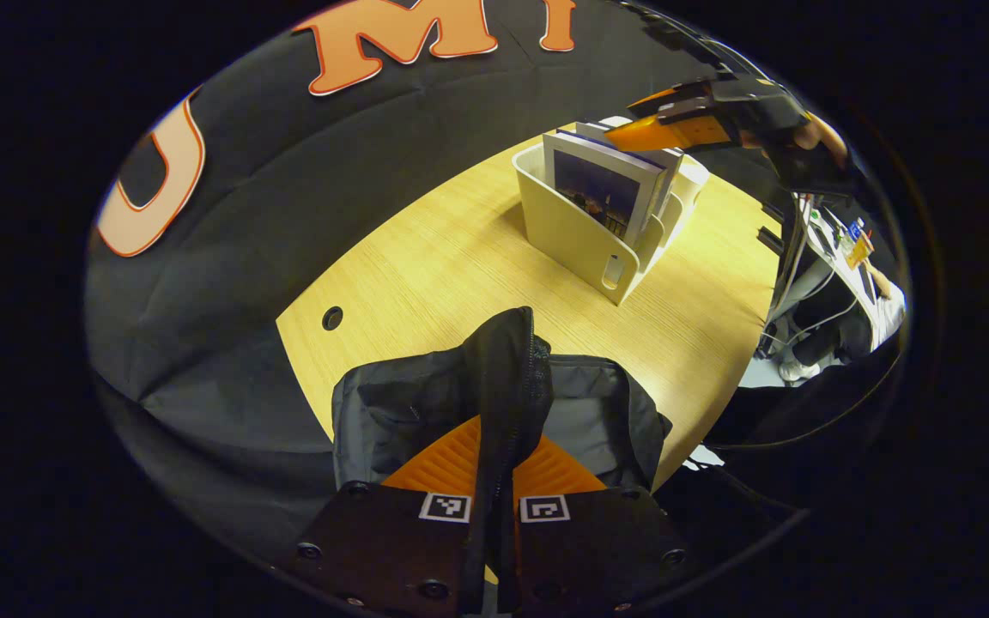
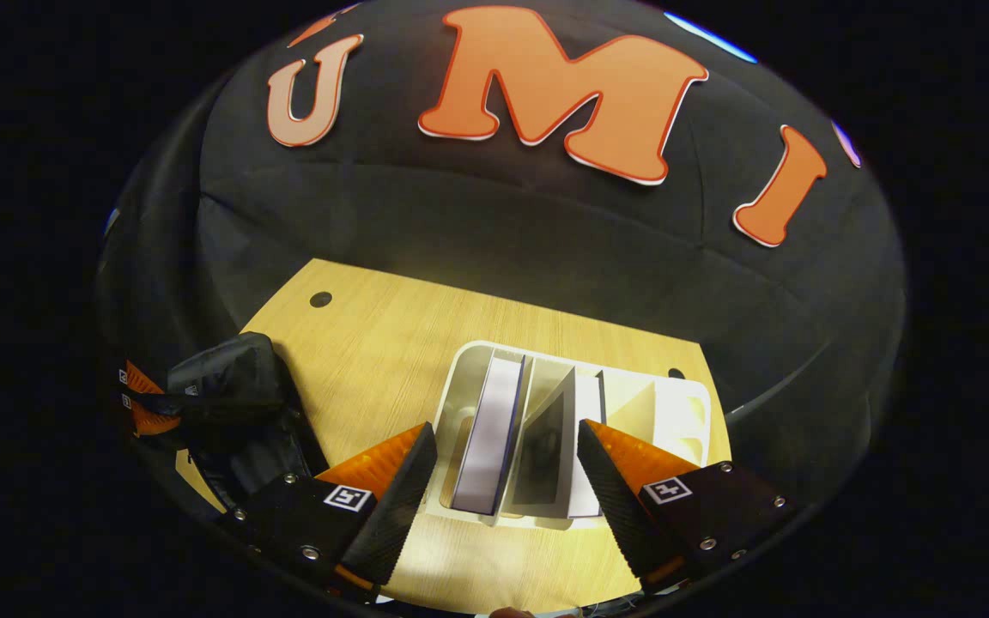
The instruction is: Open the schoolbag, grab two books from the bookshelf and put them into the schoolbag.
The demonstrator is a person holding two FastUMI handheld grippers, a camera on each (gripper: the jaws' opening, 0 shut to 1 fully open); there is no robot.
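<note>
The black schoolbag [image 1: 391, 412] lies on the wooden table at its near edge. My left gripper [image 1: 494, 506] is shut on a raised fold of the bag's zippered flap [image 1: 507, 369] and holds it up. Beyond the bag stands a white bookshelf [image 1: 580, 236] with upright books [image 1: 602, 184] in it. My right gripper [image 1: 675, 120], held by a hand, hovers over those books. In the right gripper view it is open [image 2: 507, 485] just above the bookshelf [image 2: 675, 412], straddling two books [image 2: 494, 429]; the bag [image 2: 237, 386] and the left gripper [image 2: 138, 399] show far left.
The wooden table [image 1: 426, 275] has a small cable hole [image 1: 332, 318] at its left side. Past the table's right edge is a cluttered desk with cables [image 1: 838, 249]. Bare tabletop lies between bag and bookshelf.
</note>
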